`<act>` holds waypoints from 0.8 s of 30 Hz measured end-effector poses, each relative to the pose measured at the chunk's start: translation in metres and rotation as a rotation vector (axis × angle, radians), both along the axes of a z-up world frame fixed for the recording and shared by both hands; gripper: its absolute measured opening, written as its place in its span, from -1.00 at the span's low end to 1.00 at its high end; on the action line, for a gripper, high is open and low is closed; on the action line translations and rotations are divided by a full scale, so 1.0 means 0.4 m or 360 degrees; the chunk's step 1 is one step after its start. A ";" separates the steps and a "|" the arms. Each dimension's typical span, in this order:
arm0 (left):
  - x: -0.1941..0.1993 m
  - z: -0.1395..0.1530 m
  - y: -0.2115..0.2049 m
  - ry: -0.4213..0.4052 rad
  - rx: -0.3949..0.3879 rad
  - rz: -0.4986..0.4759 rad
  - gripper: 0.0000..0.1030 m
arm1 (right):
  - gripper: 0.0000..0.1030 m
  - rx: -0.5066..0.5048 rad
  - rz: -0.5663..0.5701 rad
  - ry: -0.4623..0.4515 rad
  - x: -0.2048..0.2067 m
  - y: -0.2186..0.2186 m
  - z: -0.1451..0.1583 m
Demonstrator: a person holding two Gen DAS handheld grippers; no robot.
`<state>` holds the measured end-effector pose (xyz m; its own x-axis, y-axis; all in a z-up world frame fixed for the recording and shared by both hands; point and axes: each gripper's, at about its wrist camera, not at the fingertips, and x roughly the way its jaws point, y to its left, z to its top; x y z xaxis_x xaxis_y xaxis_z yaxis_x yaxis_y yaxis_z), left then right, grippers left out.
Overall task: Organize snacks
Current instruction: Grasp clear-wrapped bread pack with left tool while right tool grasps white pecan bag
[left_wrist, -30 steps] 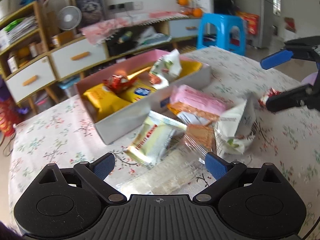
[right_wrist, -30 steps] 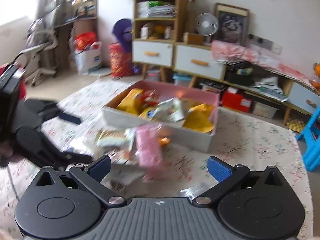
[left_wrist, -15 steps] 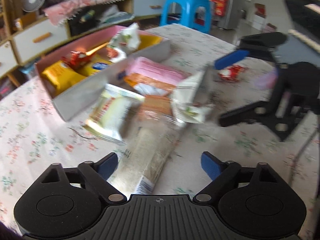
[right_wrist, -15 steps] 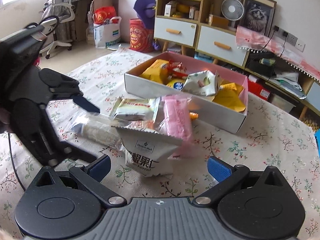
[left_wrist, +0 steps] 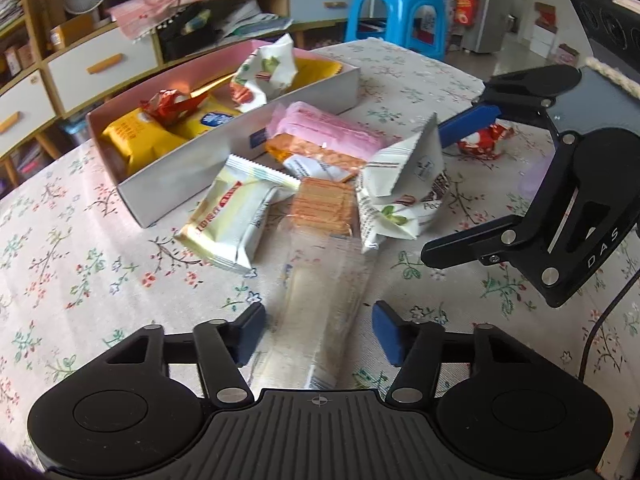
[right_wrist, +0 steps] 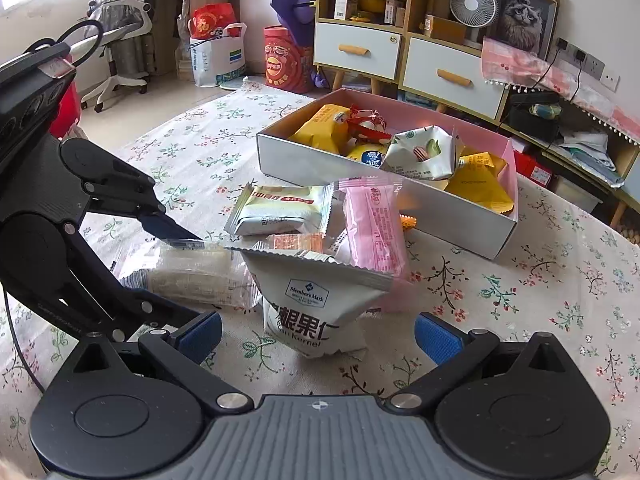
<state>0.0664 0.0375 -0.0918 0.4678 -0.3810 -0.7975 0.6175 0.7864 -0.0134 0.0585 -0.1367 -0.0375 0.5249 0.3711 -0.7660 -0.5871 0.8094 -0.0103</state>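
Observation:
A long clear-wrapped cracker packet (left_wrist: 320, 312) (right_wrist: 192, 276) lies on the floral cloth between the fingers of my left gripper (left_wrist: 320, 334) (right_wrist: 166, 268). Its jaws are closing, with a thin gap still showing on each side of the packet. My right gripper (right_wrist: 318, 338) (left_wrist: 436, 192) is open wide, with a white nut bag (right_wrist: 316, 308) (left_wrist: 400, 196) standing just ahead of its fingertips and touching neither. Beyond lie a pink packet (left_wrist: 328, 128) (right_wrist: 374, 228), a cream packet (left_wrist: 232, 220) (right_wrist: 280, 208) and orange crackers (left_wrist: 320, 204). The grey box (left_wrist: 240, 136) (right_wrist: 312, 164) holds several snacks.
A red-wrapped sweet (left_wrist: 480, 142) lies alone on the cloth behind my right gripper. The floral tablecloth (left_wrist: 80, 260) runs to a rounded edge. Off the table stand a blue stool (left_wrist: 400, 12), a drawer cabinet (right_wrist: 452, 76) and a small fan (right_wrist: 472, 4).
The left gripper's jaws have narrowed around the clear packet and its view has tipped down. The right gripper has come lower and closer to the white bag.

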 end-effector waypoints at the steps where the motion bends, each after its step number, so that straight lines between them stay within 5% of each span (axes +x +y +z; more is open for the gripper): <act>1: 0.000 0.001 0.001 -0.0001 0.0003 0.0015 0.00 | 0.80 0.0004 -0.0007 0.0007 0.003 0.000 -0.001; 10: 0.001 0.010 0.002 0.0043 -0.0029 0.0235 -0.42 | 0.62 0.0053 -0.0090 0.0053 0.034 0.007 -0.008; 19: 0.008 0.015 0.011 0.0094 -0.0062 0.0402 -0.56 | -0.19 0.0090 -0.0127 0.0088 0.044 0.014 -0.009; 24: 0.013 0.017 0.018 0.0116 -0.0072 0.0463 -0.59 | -0.32 0.0112 -0.0094 0.0093 0.038 0.010 -0.005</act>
